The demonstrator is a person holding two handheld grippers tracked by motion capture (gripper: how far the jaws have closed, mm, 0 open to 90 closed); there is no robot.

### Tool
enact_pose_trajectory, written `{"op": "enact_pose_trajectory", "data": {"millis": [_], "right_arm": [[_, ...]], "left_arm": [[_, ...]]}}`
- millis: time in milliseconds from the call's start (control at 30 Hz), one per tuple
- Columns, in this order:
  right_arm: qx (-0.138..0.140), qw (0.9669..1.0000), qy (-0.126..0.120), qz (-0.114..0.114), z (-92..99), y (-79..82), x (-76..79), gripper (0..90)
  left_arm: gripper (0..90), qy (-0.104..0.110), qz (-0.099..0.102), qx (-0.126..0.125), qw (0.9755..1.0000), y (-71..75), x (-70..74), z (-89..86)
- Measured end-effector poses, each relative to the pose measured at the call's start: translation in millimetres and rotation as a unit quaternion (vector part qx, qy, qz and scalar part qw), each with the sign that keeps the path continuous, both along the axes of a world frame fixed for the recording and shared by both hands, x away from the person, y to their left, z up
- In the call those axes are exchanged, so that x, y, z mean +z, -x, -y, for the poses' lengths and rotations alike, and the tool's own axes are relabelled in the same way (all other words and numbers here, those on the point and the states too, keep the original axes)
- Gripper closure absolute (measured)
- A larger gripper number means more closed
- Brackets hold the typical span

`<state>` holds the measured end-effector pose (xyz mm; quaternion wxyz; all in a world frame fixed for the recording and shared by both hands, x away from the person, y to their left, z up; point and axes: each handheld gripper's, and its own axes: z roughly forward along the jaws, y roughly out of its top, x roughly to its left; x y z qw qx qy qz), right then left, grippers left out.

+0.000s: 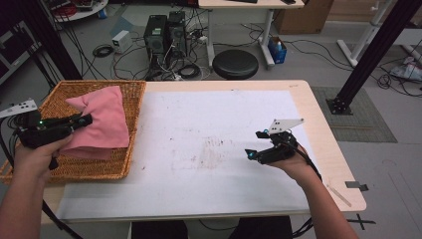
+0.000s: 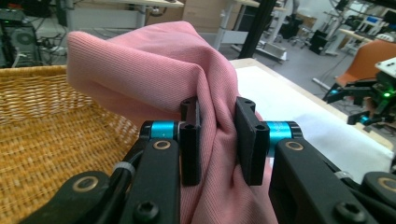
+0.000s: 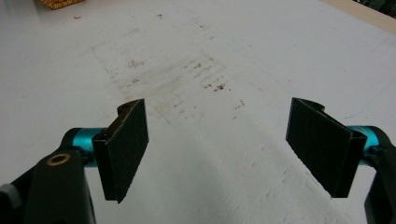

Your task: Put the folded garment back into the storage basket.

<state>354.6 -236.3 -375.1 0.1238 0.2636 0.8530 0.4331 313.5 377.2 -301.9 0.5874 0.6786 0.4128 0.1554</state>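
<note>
A pink cloth lies bunched in the wicker basket at the table's left. My left gripper reaches over the basket and is shut on a fold of the pink cloth; in the left gripper view the fabric is squeezed between the two black pads. My right gripper hovers low over the white sheet at the right of the table. Its jaws stand wide open, with only the stained white sheet between them.
The white sheet covers most of the wooden tabletop. A corner of the basket shows at the top left of the right gripper view. Beyond the table are computer towers, a black stool and cables on the floor.
</note>
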Motion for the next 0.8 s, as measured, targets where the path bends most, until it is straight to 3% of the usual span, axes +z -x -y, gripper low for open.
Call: {"op": "enact_pose_trajectory", "data": {"millis": [200, 333, 467, 633, 667, 733, 800], "right_arm": [[-0.002, 1.0, -0.002, 0.001, 0.1, -0.8, 2.2, 20.5], [-0.003, 1.0, -0.001, -0.001, 0.4, -0.8, 1.8, 20.6], [-0.006, 1.0, -0.001, -0.001, 1.1, -2.8, -0.1, 20.6], [-0.008, 0.9999, 0.003, -0.007, -1.5, -7.0, -1.2, 20.5], [-0.008, 0.9999, 0.004, -0.008, -2.5, -7.9, -1.0, 20.5], [-0.005, 1.0, 0.005, -0.007, -5.2, -10.5, -0.5, 20.6], [-0.005, 0.9999, 0.006, -0.007, -7.6, -11.4, 0.1, 20.5]], "left_arm": [[73.2, -0.01, -0.01, 0.001, 0.9999, -5.1, -7.6, 0.7], [73.2, -0.001, -0.02, -0.001, 0.9998, -9.3, -14.9, -3.6], [73.2, 0.018, -0.023, -0.019, 0.9994, -12.0, -20.0, -4.1], [73.2, 0.073, -0.007, -0.039, 0.9965, -11.1, -18.1, -4.9], [73.2, 0.073, -0.006, -0.045, 0.9963, -10.6, -16.2, -3.2], [73.0, 0.043, -0.004, -0.039, 0.9983, -11.0, -14.1, -2.1], [71.2, 0.004, -0.009, -0.007, 0.9999, -12.3, -17.6, -5.7]]}}
